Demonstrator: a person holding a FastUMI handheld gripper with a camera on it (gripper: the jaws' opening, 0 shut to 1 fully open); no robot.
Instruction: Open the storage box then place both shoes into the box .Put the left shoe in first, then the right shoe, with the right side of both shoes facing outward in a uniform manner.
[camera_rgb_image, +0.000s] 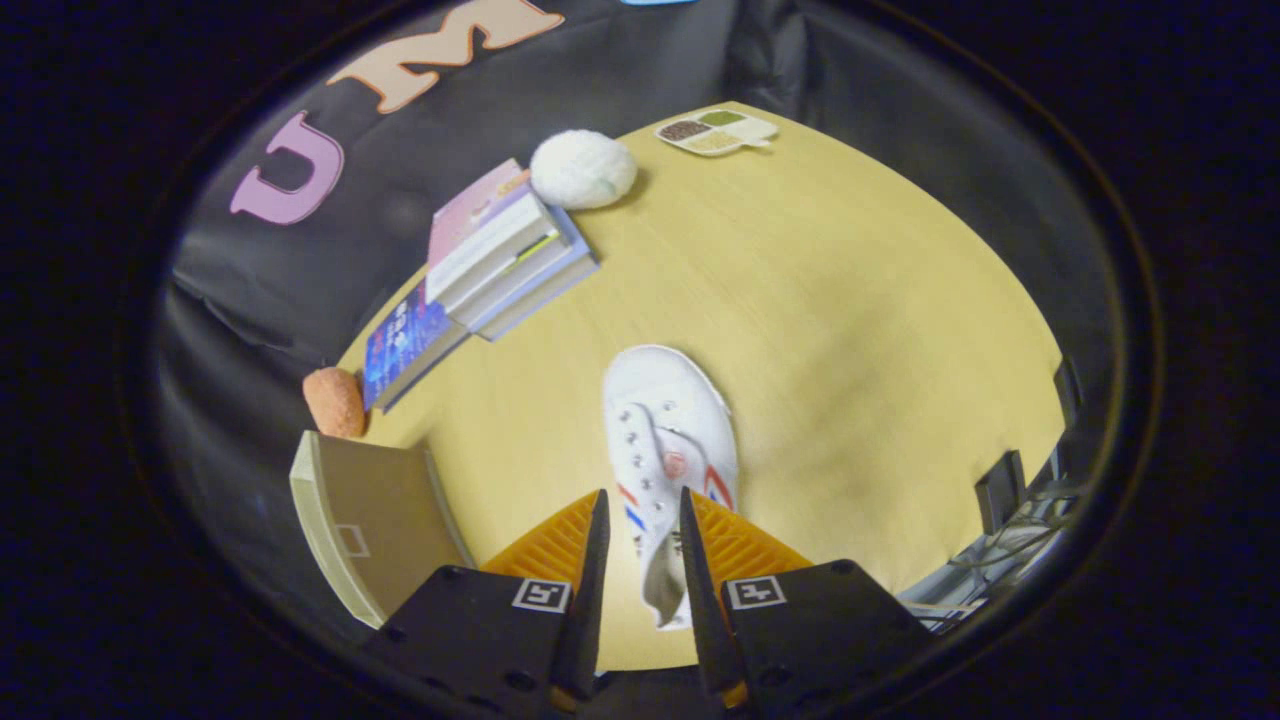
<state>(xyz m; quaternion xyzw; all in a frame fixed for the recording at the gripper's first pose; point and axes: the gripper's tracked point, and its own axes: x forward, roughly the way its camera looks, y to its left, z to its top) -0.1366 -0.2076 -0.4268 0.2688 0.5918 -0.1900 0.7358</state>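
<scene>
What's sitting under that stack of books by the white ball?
The stack of books rests on a blue-covered book lying on the wooden table. Its covered part is hidden. The hand-held gripper straddles the white shoe's heel.

Claw (642, 525): two narrow tapered fingers w/ ribbed outer faces, set close together. Each finger sits on a blocky black housing w/ small dark screws near the corners. One square black-and-white marker tag on top of each housing, next to the finger base.
</scene>
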